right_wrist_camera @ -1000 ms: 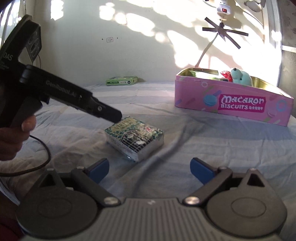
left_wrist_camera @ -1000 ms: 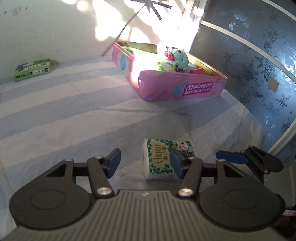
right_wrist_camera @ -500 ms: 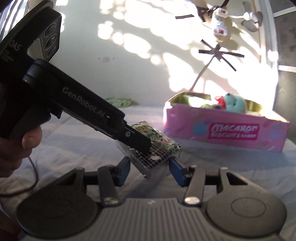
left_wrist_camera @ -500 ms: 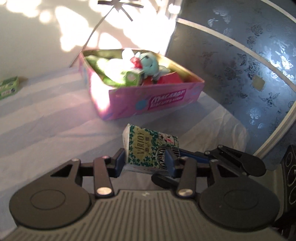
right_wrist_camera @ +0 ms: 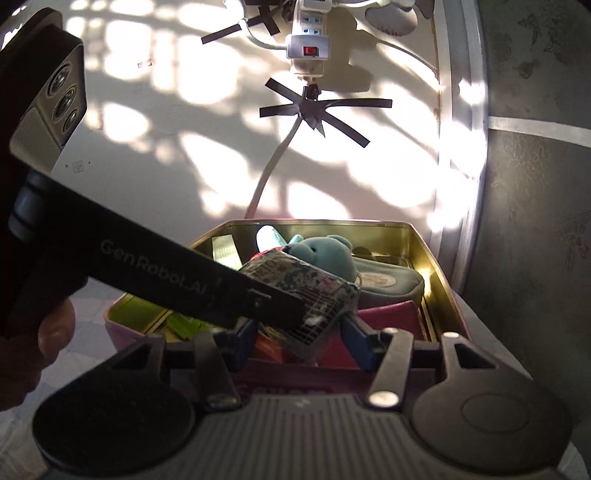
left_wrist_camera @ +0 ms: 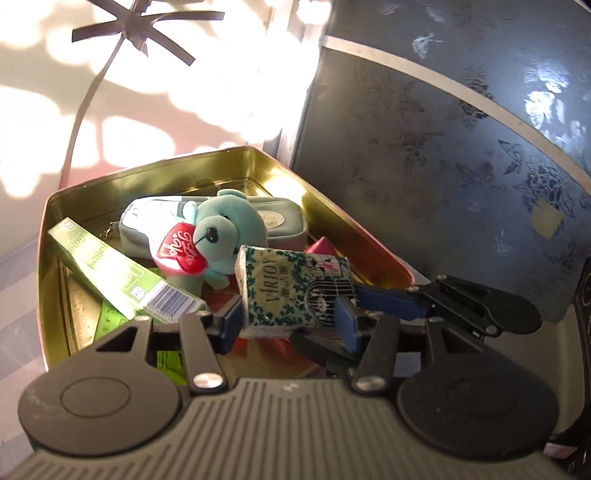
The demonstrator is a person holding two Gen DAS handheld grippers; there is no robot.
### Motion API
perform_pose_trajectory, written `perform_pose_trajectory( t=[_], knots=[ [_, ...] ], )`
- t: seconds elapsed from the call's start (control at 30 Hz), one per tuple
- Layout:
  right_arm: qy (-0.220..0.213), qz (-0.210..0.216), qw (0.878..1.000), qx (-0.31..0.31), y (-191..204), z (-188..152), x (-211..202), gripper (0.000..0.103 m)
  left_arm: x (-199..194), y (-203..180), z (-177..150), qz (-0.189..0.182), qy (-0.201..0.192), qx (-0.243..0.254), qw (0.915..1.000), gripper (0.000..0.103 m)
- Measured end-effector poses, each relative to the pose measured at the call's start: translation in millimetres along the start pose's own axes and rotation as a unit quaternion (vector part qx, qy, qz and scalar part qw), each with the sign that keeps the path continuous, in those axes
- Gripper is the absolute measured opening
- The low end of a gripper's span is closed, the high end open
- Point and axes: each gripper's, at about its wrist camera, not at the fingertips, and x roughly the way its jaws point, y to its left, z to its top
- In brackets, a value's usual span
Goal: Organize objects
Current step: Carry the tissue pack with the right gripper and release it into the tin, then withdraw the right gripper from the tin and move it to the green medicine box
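The tissue pack [left_wrist_camera: 291,291], printed in green and white with a birdcage picture, is held in the air above the near end of the open tin [left_wrist_camera: 155,168], clear of the contents below it. Both grippers hold it at once. The left gripper [left_wrist_camera: 286,323] has its blue pads pressed against the pack's two sides; its jaws have just been opening a little, yet the pack remains pinched between them. The right gripper [right_wrist_camera: 301,341] reaches in from the right in the left wrist view and grips the pack's corner; its jaws have likewise just been easing apart, with the pack between them and the pads in contact as far as can be seen.

Inside the gold-lined tin lie a teal plush bear [left_wrist_camera: 221,236] carrying a red heart [left_wrist_camera: 181,251], a grey-blue zip pouch [left_wrist_camera: 273,221] behind it at the far end, a long green box [left_wrist_camera: 122,275] along the left side, and a pink box [right_wrist_camera: 388,314] at the near right.

On the wall beyond, a white power strip [right_wrist_camera: 308,33] hangs with its cable taped down by black tape [right_wrist_camera: 317,110]. A hand [right_wrist_camera: 33,354] holds the left gripper's handle.
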Motion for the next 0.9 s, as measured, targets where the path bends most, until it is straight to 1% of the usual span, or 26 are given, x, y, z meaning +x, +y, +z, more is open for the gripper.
perform_pose_trajectory(
  t=[0.1,0.13,0.23,0.27,0.3,0.33,0.37,0.4,0.43,0.5,0.57,0.67,0.83,0.9],
  knots=[
    [0.04,0.005,0.999,-0.004,-13.2,10.2,36.2,0.052,29.0,12.3,12.6,0.01,0.025,-0.032,0.9991,0.055],
    [0.052,0.007,0.999,-0.002,-17.0,13.1,48.0,0.052,36.3,17.6,15.7,0.012,0.029,-0.042,0.9986,0.058],
    [0.059,-0.001,0.998,0.01,-24.4,22.4,71.6,0.055,50.8,30.7,27.9,0.008,0.034,-0.076,0.9965,0.059],
    [0.057,-0.011,0.998,0.01,-25.1,26.0,77.5,0.056,53.5,33.5,31.7,0.009,0.033,-0.084,0.9959,0.06],
    [0.056,-0.025,0.998,0.009,-26.0,29.1,83.6,0.06,54.9,34.8,34.1,0.013,0.03,-0.087,0.9956,0.061],
    [0.054,-0.032,0.998,0.011,-27.0,31.1,87.1,0.06,54.6,34.8,35.9,0.022,0.023,-0.088,0.9956,0.062],
    [0.046,-0.026,0.998,0.019,-28.1,32.0,85.3,0.062,53.5,34.8,37.4,0.03,0.017,-0.088,0.9955,0.064],
    [0.038,-0.023,0.999,0.025,-29.0,31.8,81.7,0.074,50.6,34.4,37.7,0.034,0.012,-0.09,0.9953,0.065],
    [0.03,-0.029,0.999,0.029,-29.2,30.5,75.6,0.079,45.0,33.3,35.9,0.03,0.005,-0.093,0.9952,0.065],
    [0.005,-0.034,0.999,0.015,-26.0,24.3,58.3,0.088,30.9,30.2,30.4,0.018,-0.012,-0.095,0.9952,0.069],
    [-0.019,-0.044,0.999,0.005,-22.0,16.6,39.3,0.089,17.4,24.1,24.7,0.021,-0.028,-0.094,0.9949,0.07],
    [-0.044,-0.04,0.998,0.015,-13.3,5.7,13.4,0.088,-0.1,13.6,13.0,0.029,-0.035,-0.09,0.9949,0.07],
    [-0.07,-0.044,0.996,0.044,2.9,-15.7,-23.9,0.088,-25.6,6.3,-13.7,0.066,-0.039,-0.065,0.9949,0.07],
    [-0.079,-0.047,0.994,0.065,6.6,-25.8,-38.6,0.088,-37.4,3.2,-25.1,0.078,-0.041,-0.061,0.9942,0.07]
  ],
)
